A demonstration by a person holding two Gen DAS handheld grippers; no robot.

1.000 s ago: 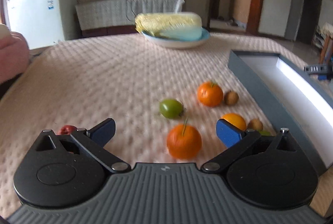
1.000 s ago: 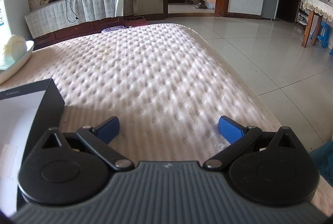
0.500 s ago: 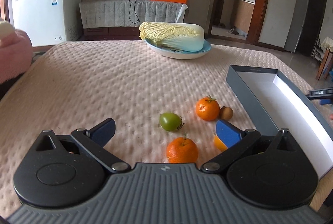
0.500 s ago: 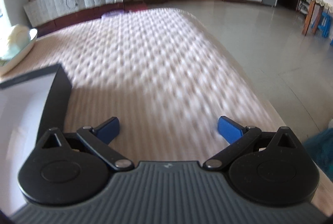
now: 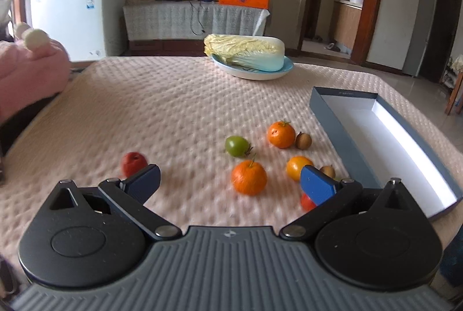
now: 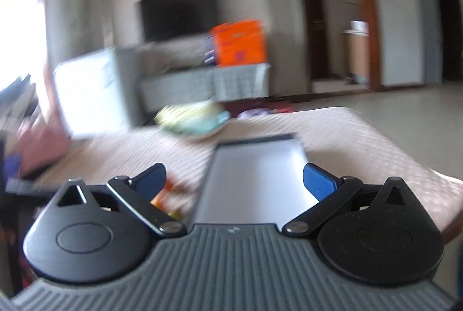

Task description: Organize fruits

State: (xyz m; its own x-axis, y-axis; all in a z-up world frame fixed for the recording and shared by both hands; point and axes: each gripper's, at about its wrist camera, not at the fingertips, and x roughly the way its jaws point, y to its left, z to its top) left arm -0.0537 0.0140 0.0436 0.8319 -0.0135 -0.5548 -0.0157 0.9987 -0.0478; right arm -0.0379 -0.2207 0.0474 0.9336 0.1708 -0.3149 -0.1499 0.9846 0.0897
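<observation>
Left wrist view: the left claw (image 5: 230,180) stands wide, nothing between its blue fingertips (image 5: 144,180), above a table (image 5: 144,108) covered in a dimpled pink cloth. The fruits lie scattered in the lower middle and right of the frame. A large orange (image 5: 249,177) with a stem sits just ahead of the gap between the fingers, nearer the right fingertip. A green fruit (image 5: 236,146) lies just behind it; farther back, a second orange (image 5: 280,134) touches a small brown fruit (image 5: 303,141). A third orange (image 5: 298,167) and another brown fruit (image 5: 328,170) sit partly behind the right fingertip, with a red fruit (image 5: 307,202) below it, mostly hidden. A red apple (image 5: 133,163) lies apart at lower left, just behind the left fingertip. An open grey box (image 5: 341,120) with a white interior runs along the right side, just beside the fruit cluster. A cabbage (image 5: 246,52) rests on a blue plate (image 5: 277,73) at upper centre; a pink sleeve (image 5: 31,73) enters at the left edge.

Right wrist view, strongly blurred: the right claw (image 6: 234,180) is likewise spread wide and holds nothing, directly over the near end of the box (image 6: 254,180); smeared orange shapes, probably fruit (image 6: 165,199), show behind its left fingertip
</observation>
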